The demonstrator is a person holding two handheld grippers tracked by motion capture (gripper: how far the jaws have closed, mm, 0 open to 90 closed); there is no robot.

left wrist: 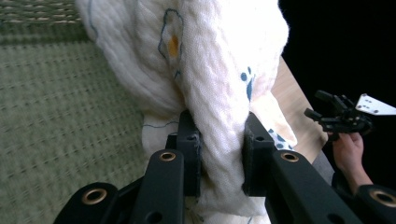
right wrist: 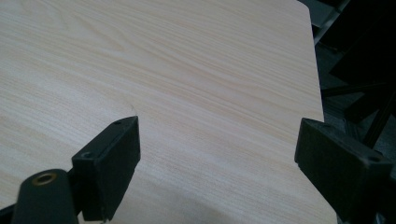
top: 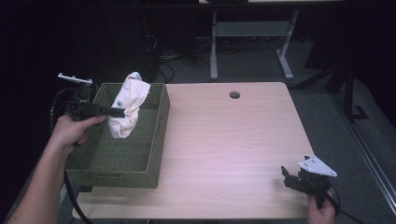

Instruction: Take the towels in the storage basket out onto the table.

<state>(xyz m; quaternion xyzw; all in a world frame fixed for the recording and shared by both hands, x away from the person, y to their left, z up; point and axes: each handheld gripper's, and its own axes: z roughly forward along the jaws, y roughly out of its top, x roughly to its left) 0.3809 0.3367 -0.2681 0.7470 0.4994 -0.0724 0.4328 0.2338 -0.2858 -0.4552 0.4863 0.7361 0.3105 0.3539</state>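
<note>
A cream quilted cloth (top: 127,103) with small blue and orange prints hangs bunched over the green woven basket (top: 154,140) at the table's left. My left gripper (top: 122,112) is shut on the cloth, which is pinched between the two black pads (left wrist: 189,156) in the left gripper view (left wrist: 219,158). My right gripper (top: 286,176) sits at the table's near right corner, held by a hand. Its jaws stand wide apart over bare wood (right wrist: 217,154), with nothing between them. The same gripper (left wrist: 322,106) appears far off in the left gripper view.
The light wooden table (top: 224,140) has a round cable hole (top: 235,94) near its far edge. Beyond it stand a desk's white legs (top: 214,51) and cables on a dark floor. The table's right edge (right wrist: 317,79) drops off beside my right gripper.
</note>
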